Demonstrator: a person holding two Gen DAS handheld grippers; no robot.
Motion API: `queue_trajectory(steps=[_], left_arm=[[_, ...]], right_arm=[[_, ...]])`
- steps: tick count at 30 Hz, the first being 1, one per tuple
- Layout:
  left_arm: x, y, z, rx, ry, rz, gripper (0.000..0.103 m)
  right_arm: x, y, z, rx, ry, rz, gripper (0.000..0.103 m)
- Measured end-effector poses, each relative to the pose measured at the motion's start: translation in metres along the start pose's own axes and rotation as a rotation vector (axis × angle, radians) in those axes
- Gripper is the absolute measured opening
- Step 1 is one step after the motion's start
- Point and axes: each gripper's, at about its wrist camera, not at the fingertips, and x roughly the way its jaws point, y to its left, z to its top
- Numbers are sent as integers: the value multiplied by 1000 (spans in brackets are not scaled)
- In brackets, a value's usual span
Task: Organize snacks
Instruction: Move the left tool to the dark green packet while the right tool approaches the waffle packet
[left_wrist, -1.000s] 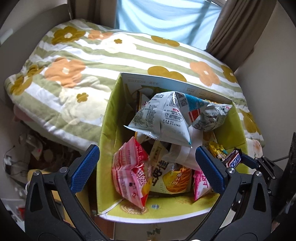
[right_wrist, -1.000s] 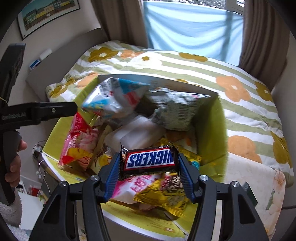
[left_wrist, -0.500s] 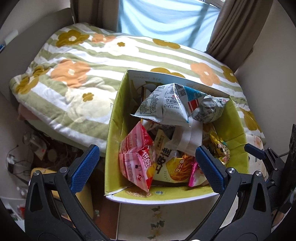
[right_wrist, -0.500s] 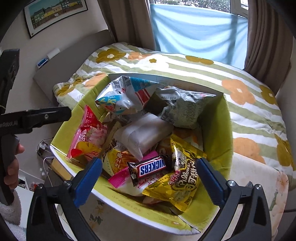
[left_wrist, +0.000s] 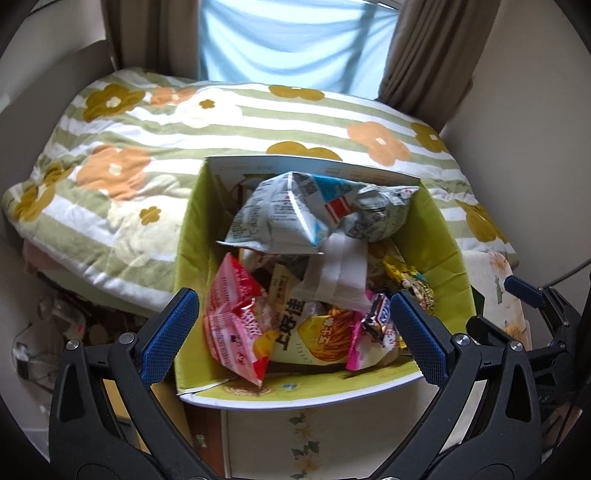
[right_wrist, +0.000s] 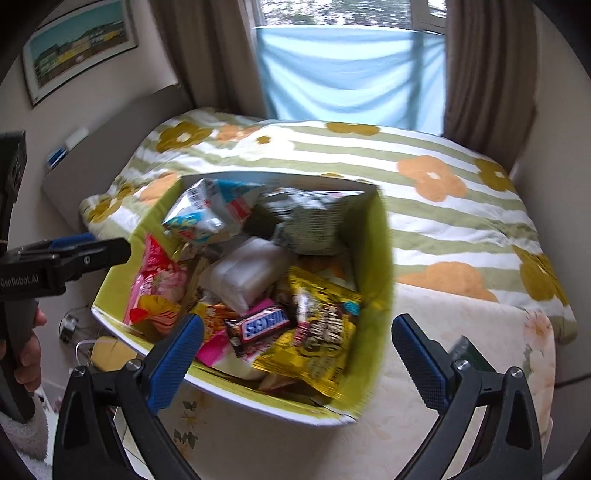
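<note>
Both grippers spread, empty: right gripper (right_wrist: 295, 354) over Snickers bar (right_wrist: 264, 325) in green box (right_wrist: 380, 266); left gripper (left_wrist: 291, 336) at 9 o'clock.

2 wrist fisheyes, both steeply down and close above the shared snack box (left_wrist: 192, 236), bed (right_wrist: 443, 221) behind

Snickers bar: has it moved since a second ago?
Yes. The Snickers bar left the right gripper fingers and now lies in the green box, on the yellow bag.
</note>
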Motion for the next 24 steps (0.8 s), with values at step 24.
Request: queue_trajectory(steps=[24], left_arm=[[25,-257,-31,222,45,-133,103]], right_arm=[[-110,-197,-101,177,-14,-199,101]])
